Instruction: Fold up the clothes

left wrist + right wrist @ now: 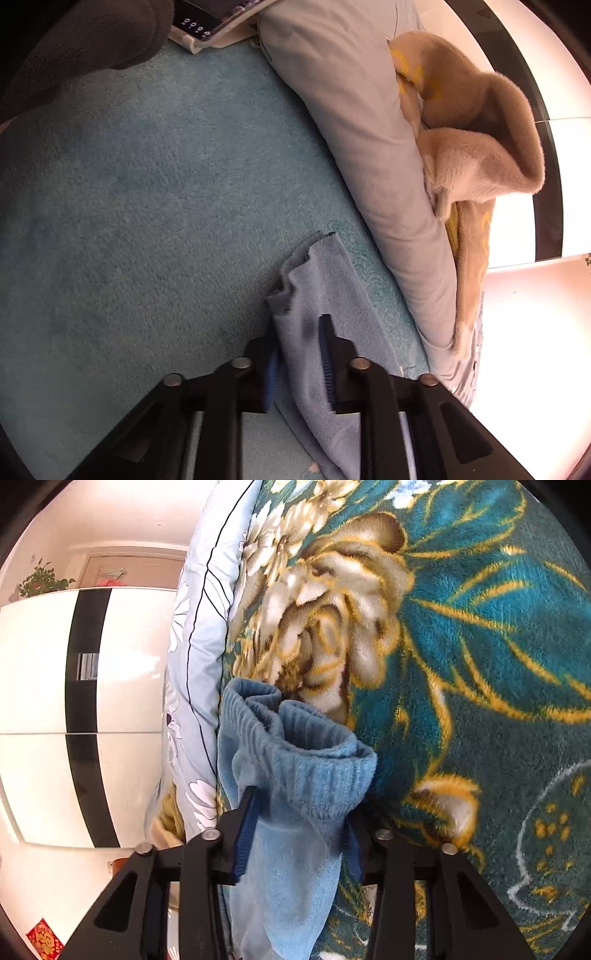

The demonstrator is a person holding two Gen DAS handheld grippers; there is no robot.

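A light blue fleece garment runs between the fingers of my left gripper, which is shut on it; its hemmed end pokes out above the teal bedspread. In the right wrist view my right gripper is shut on the same kind of blue fleece, just below its ribbed cuff, which bunches up past the fingertips. The cloth hangs down between the black fingers in front of a teal floral blanket.
A pale grey pillow and a tan plush blanket lie right of the left gripper. A dark cloth and a device sit at the top left. A light blue flowered quilt and a white wardrobe stand left of the right gripper.
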